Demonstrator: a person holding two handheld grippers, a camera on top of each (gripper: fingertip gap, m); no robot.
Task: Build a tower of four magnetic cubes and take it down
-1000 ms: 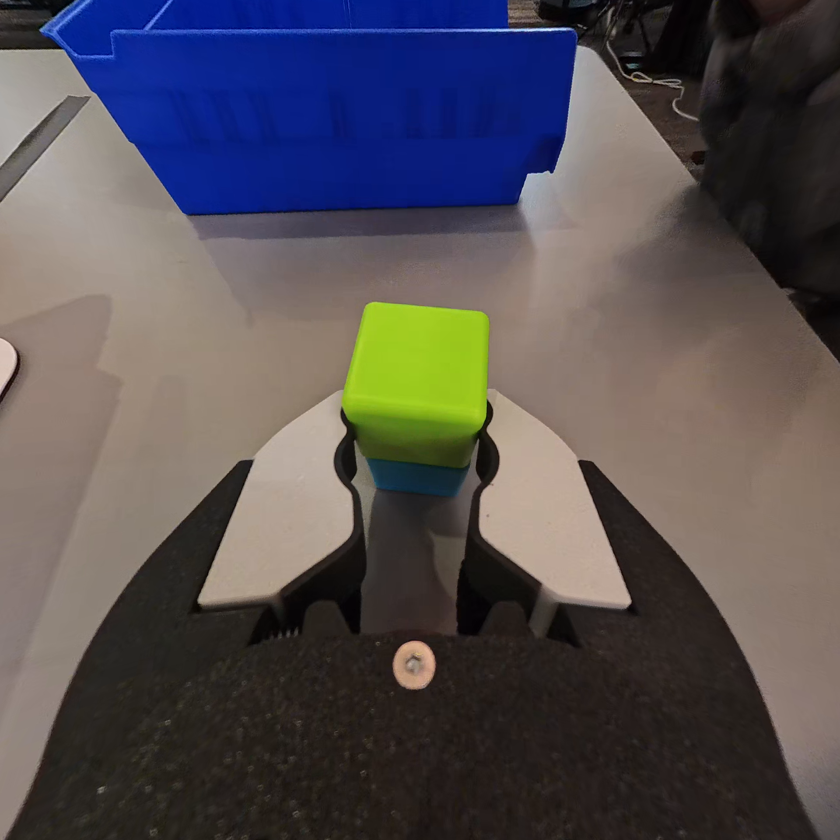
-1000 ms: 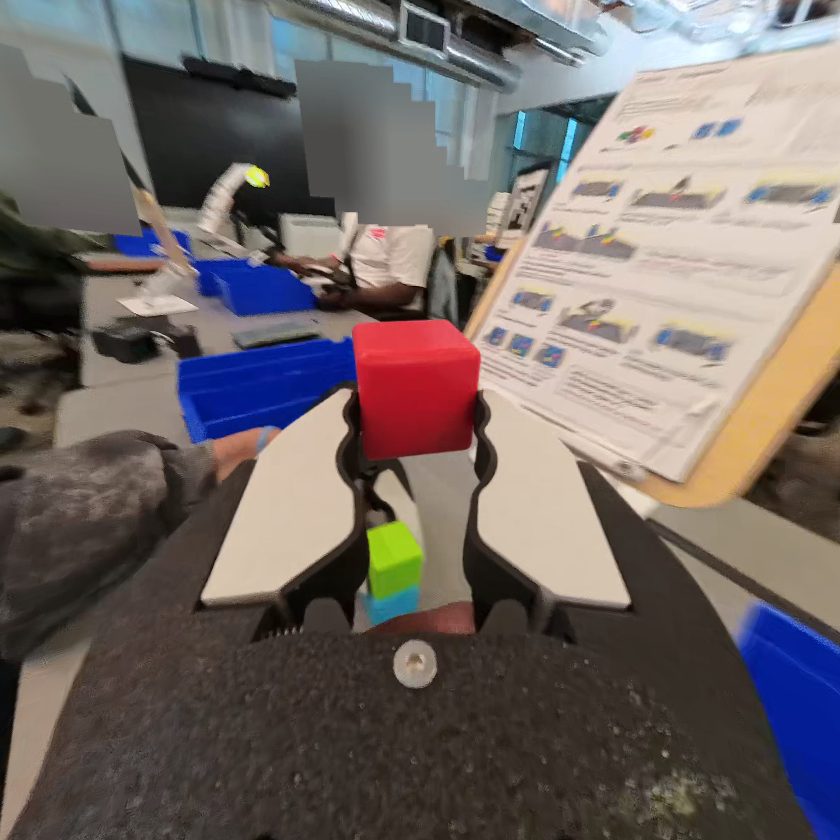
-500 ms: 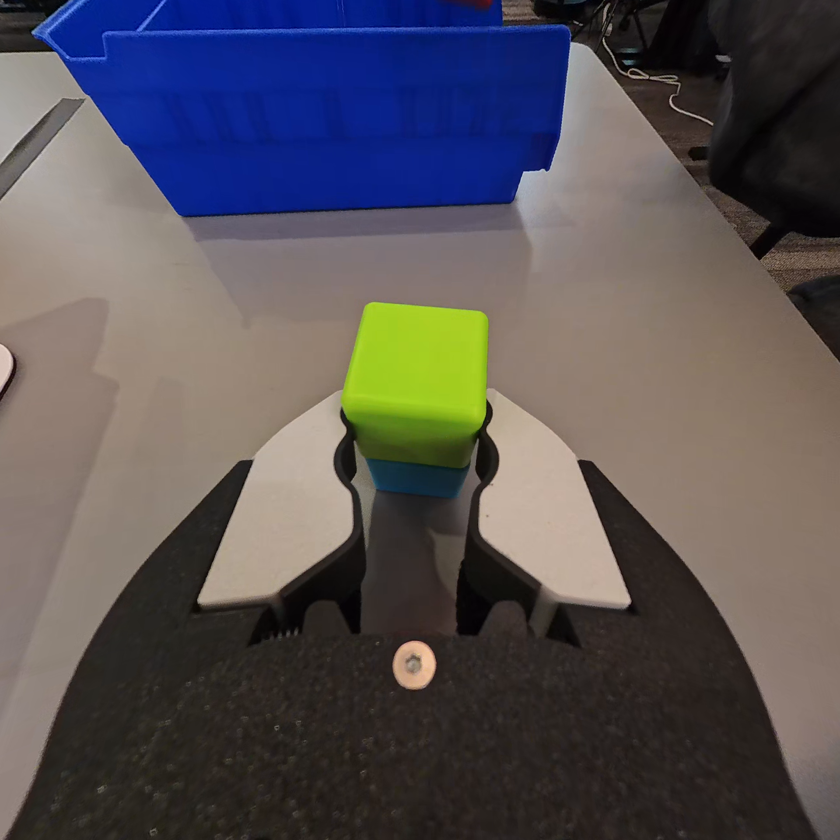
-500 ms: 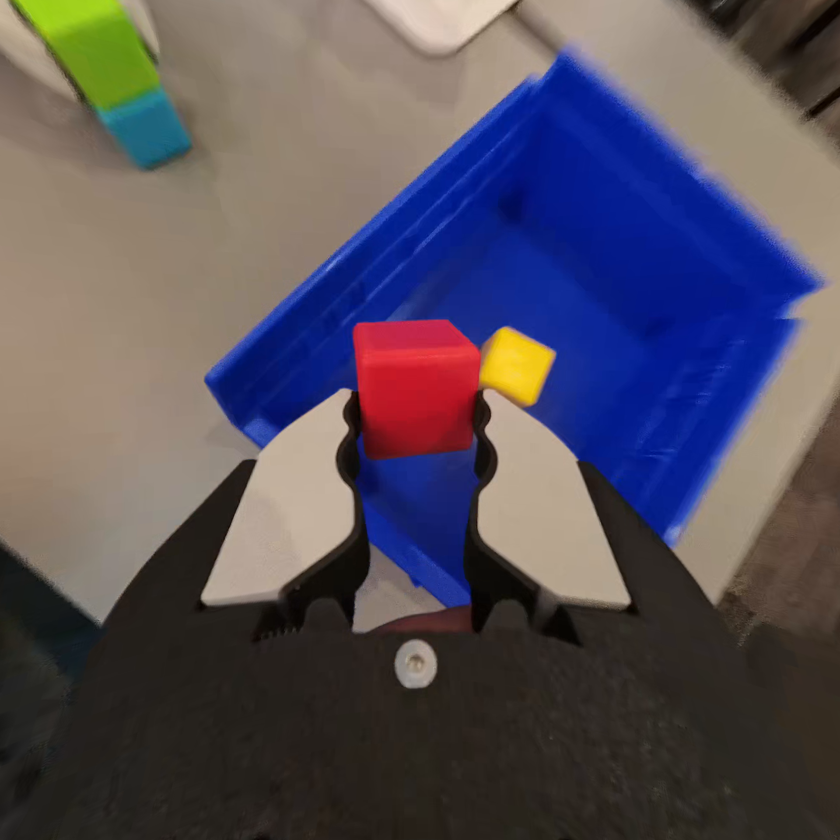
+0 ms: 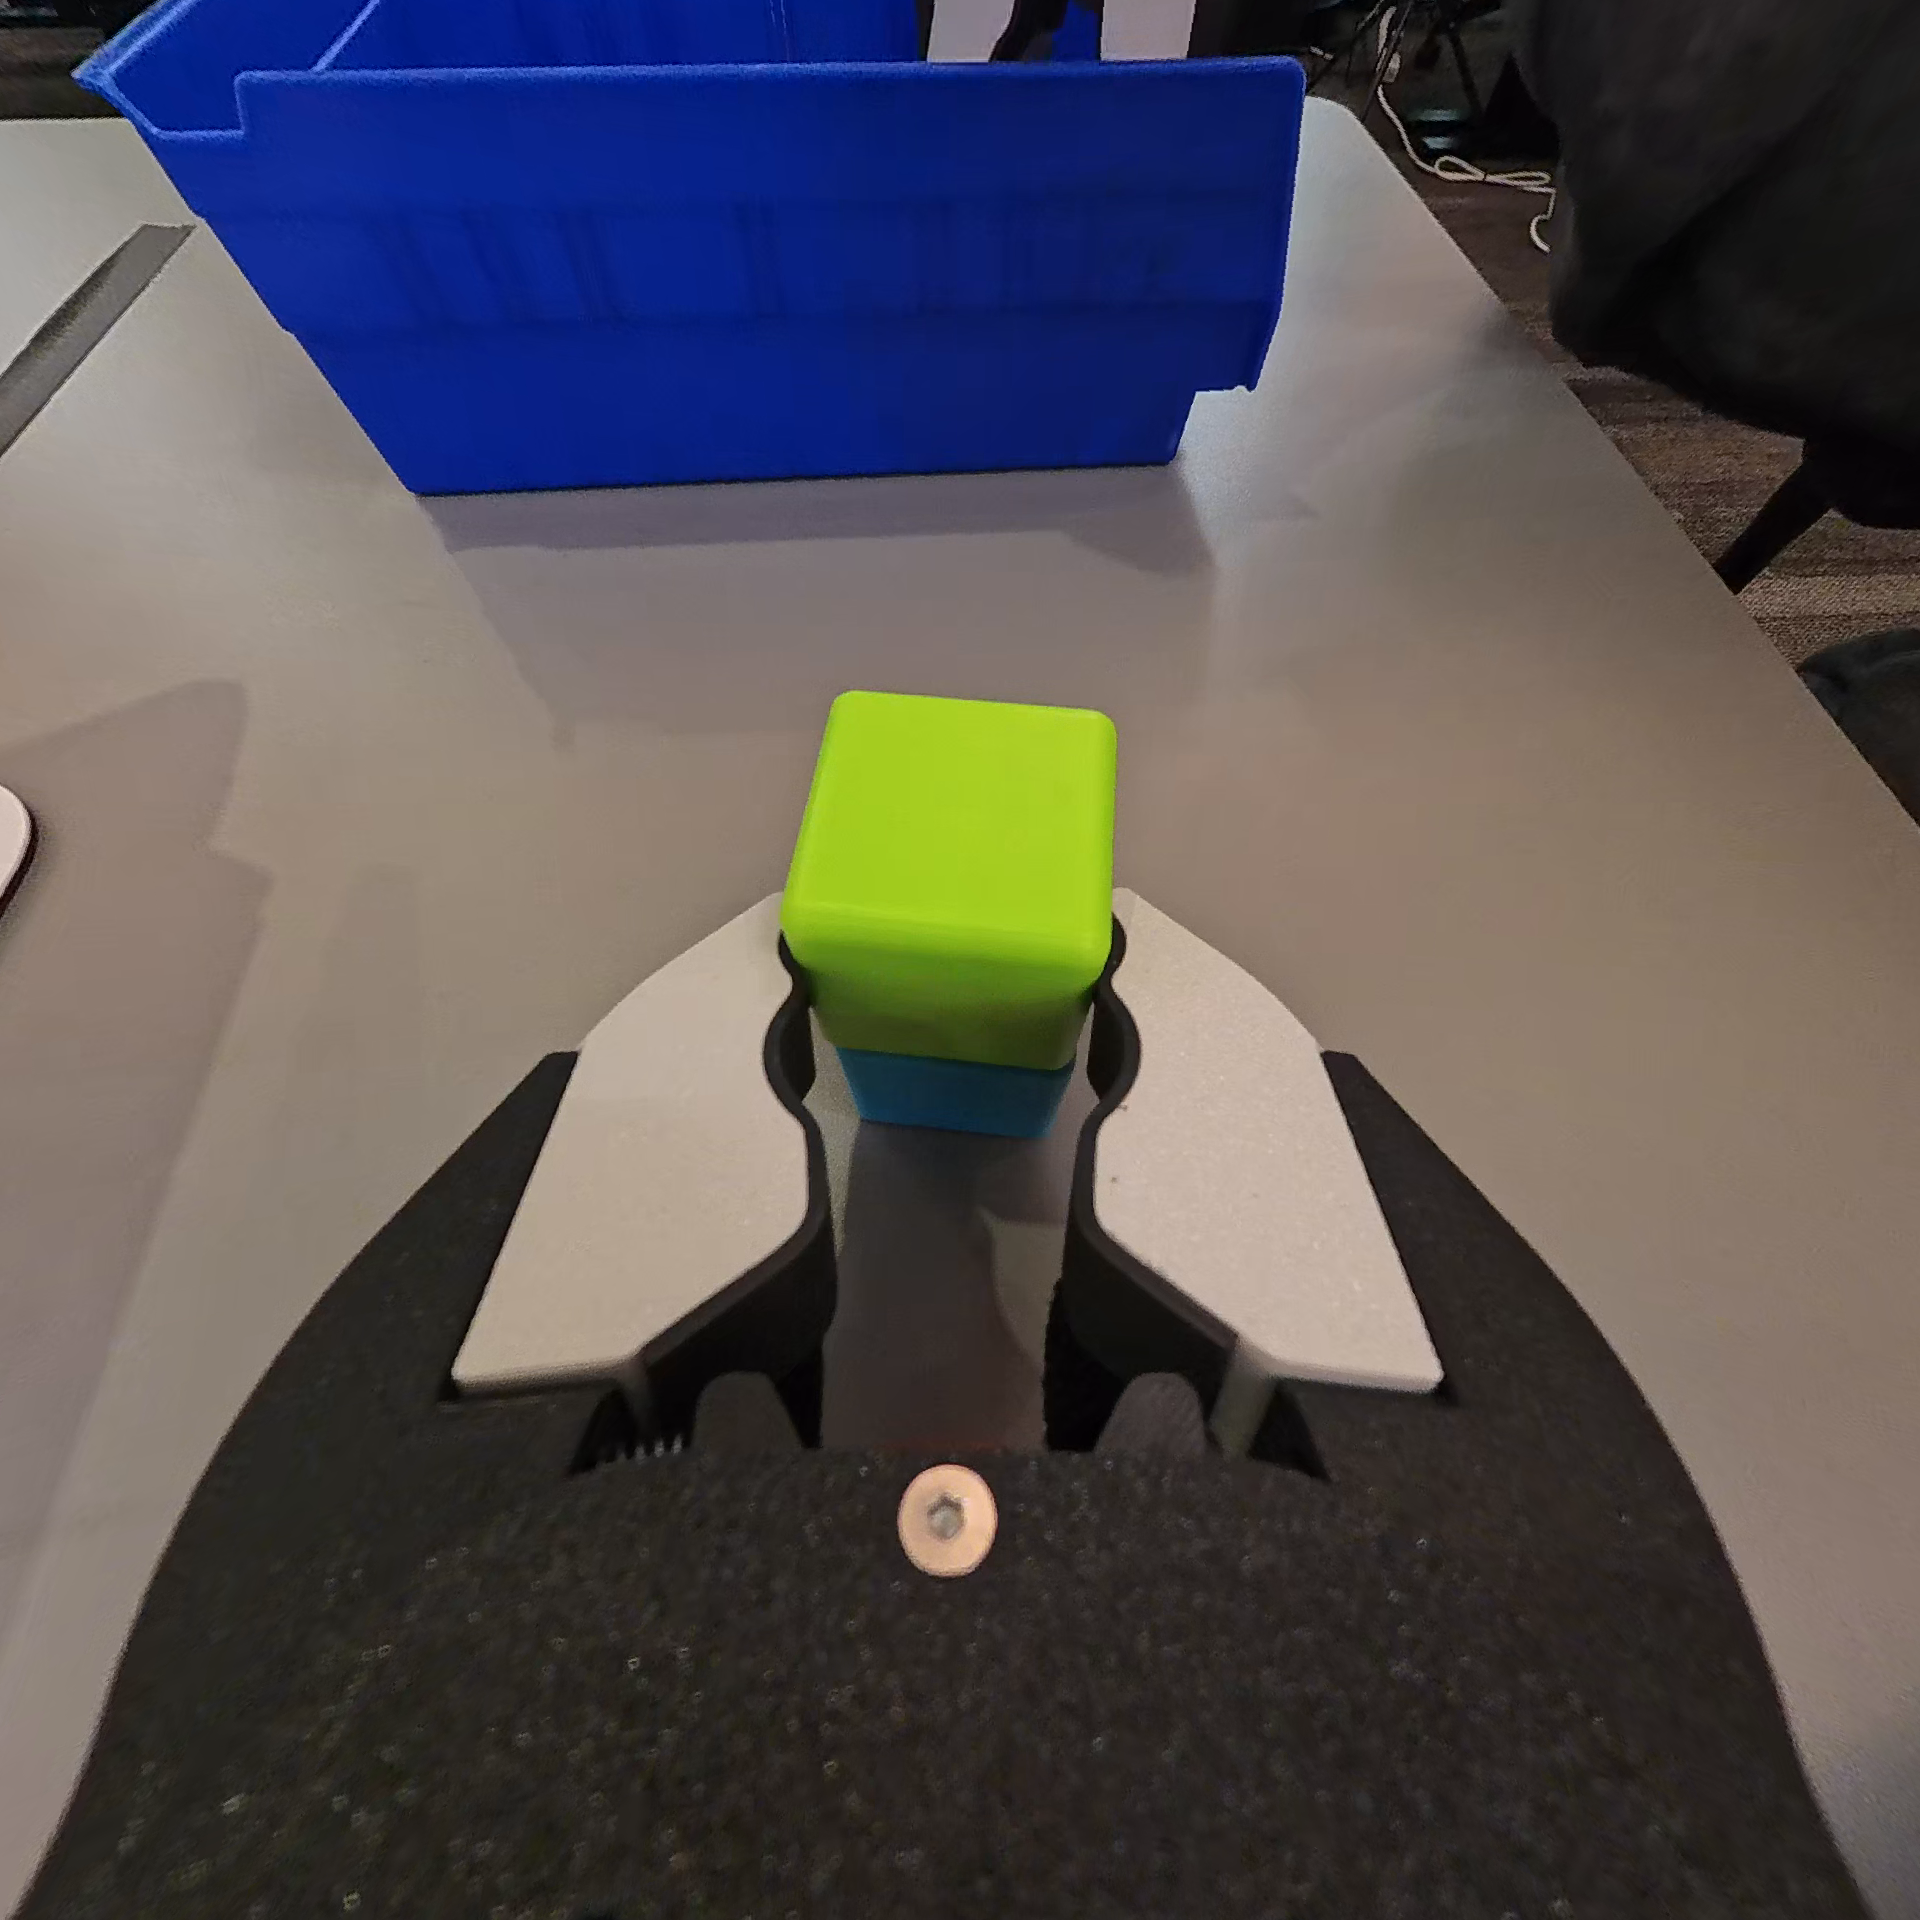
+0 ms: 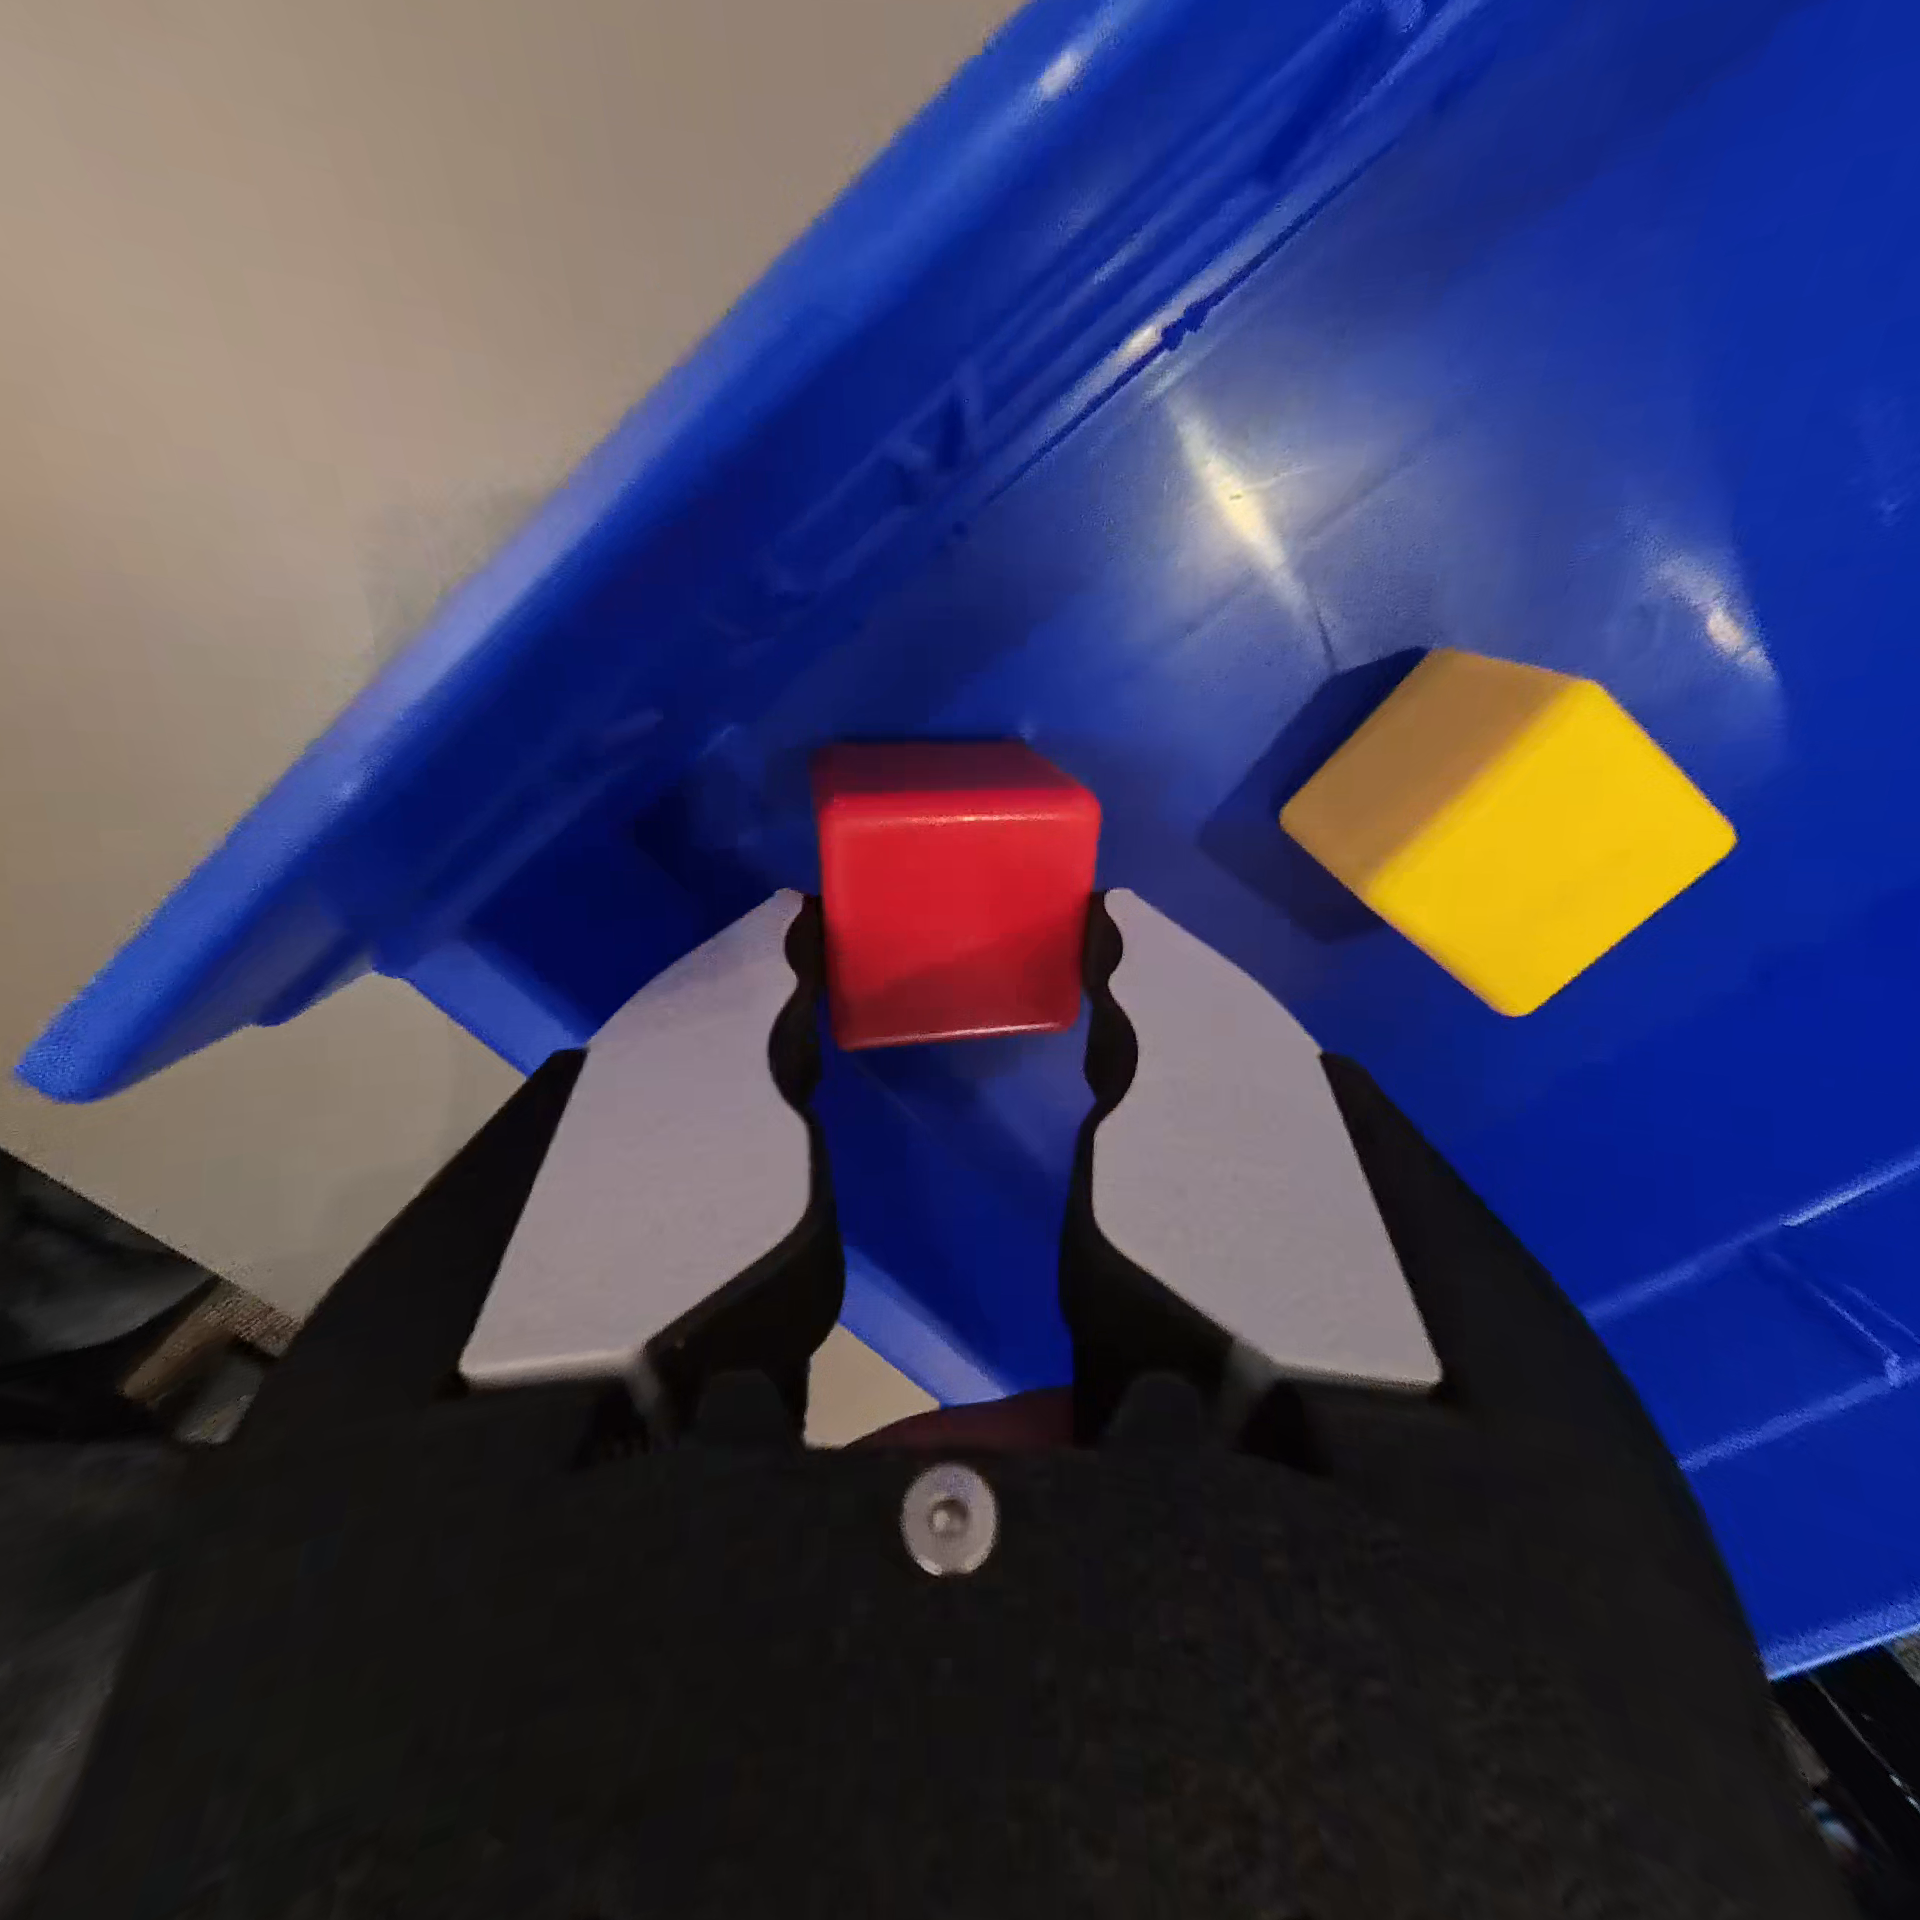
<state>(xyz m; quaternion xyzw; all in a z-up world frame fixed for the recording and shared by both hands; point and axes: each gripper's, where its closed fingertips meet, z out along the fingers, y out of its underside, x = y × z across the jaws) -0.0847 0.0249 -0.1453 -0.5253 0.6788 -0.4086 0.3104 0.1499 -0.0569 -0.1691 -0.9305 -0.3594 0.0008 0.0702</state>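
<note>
On desk point(image 5: 1351, 727), left gripper point(image 5: 951, 997) clamps green cube point(image 5: 951, 831) atop blue cube point(image 5: 951, 1101); right gripper point(image 6: 951, 935) clamps red cube point(image 6: 951, 894) inside bin point(image 6: 1455, 364) beside yellow cube point(image 6: 1507, 831); teardown seems half done.

The left tool point(image 5: 948, 971) sits low and level over the bench point(image 5: 1403, 790), its two grey fingers point(image 5: 665, 1164) closed against the sides of a green cube point(image 5: 951, 831). The right tool point(image 6: 948, 940) angles steeply downward, its fingers point(image 6: 1236, 1153) pinching a red cube point(image 6: 951, 914) at the very tips, with a gap left behind the tips.
</note>
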